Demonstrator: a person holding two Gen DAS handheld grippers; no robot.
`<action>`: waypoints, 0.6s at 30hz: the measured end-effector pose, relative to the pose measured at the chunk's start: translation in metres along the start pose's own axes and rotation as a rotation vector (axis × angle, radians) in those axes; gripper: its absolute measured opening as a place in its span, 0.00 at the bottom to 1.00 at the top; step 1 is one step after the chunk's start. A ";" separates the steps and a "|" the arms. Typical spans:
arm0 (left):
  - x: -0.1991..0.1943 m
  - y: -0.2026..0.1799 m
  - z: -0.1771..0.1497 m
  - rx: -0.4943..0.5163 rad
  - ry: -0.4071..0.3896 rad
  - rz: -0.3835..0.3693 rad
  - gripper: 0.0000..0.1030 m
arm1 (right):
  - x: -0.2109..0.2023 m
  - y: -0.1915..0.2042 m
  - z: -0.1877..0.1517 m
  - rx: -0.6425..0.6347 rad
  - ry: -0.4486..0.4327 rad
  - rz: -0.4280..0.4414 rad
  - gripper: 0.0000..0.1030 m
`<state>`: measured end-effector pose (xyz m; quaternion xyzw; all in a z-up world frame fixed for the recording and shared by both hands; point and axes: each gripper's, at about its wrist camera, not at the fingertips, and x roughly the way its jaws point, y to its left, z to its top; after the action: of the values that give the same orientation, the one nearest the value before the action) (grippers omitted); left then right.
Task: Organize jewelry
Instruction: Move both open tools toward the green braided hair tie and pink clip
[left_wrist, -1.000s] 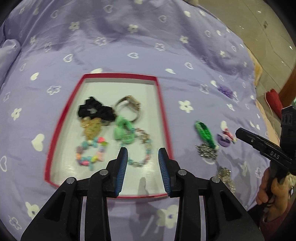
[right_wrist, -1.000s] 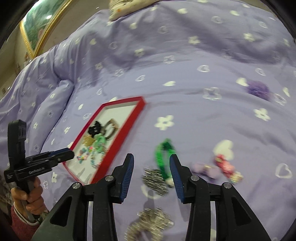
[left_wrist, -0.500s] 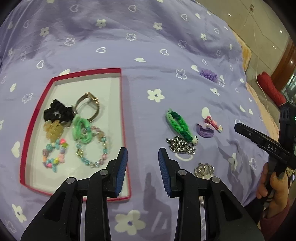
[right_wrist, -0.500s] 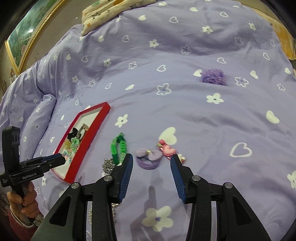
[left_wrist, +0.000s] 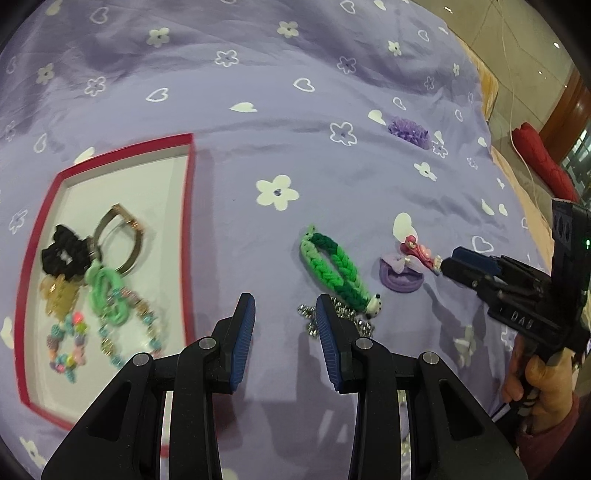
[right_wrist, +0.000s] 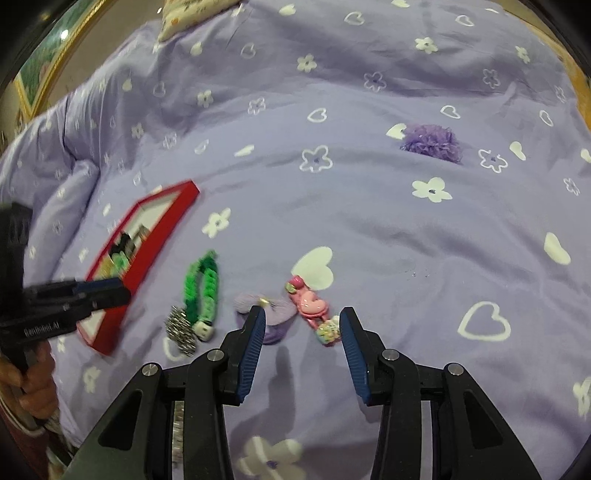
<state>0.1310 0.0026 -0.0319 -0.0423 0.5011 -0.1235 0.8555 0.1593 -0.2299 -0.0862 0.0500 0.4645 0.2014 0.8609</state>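
Observation:
A red-rimmed white tray (left_wrist: 190, 206) holds a black scrunchie (left_wrist: 64, 256), a watch (left_wrist: 118, 236), a green chain (left_wrist: 107, 295) and bead bracelets (left_wrist: 68, 347). On the purple bedspread lie a green braided bracelet (left_wrist: 332, 267), a silver chain (left_wrist: 343, 317), a purple scrunchie (left_wrist: 400, 277) and a pink hair clip (right_wrist: 312, 308). My left gripper (left_wrist: 284, 328) is open, just in front of the silver chain. My right gripper (right_wrist: 301, 339) is open, its jaws either side of the pink clip and beside the purple scrunchie (right_wrist: 273, 314).
A purple pom-pom (right_wrist: 432, 142) lies farther back on the bedspread. The bed's right edge and a red cushion (left_wrist: 543, 158) on the floor show in the left wrist view. A pillow (right_wrist: 192, 14) lies at the bed's far end.
Both grippers have moved right, away from the tray. The left now faces the loose green bracelet and chain; the right has closed in on the pink clip.

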 end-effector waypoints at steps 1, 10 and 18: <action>0.005 -0.002 0.003 0.003 0.008 -0.004 0.32 | 0.003 0.000 0.000 -0.014 0.010 -0.004 0.42; 0.047 -0.019 0.020 0.033 0.079 -0.029 0.32 | 0.029 0.000 0.001 -0.126 0.082 -0.026 0.41; 0.064 -0.026 0.022 0.059 0.094 -0.029 0.19 | 0.038 -0.001 0.006 -0.146 0.079 -0.023 0.25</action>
<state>0.1753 -0.0399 -0.0703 -0.0187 0.5363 -0.1525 0.8299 0.1834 -0.2151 -0.1127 -0.0262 0.4825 0.2267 0.8456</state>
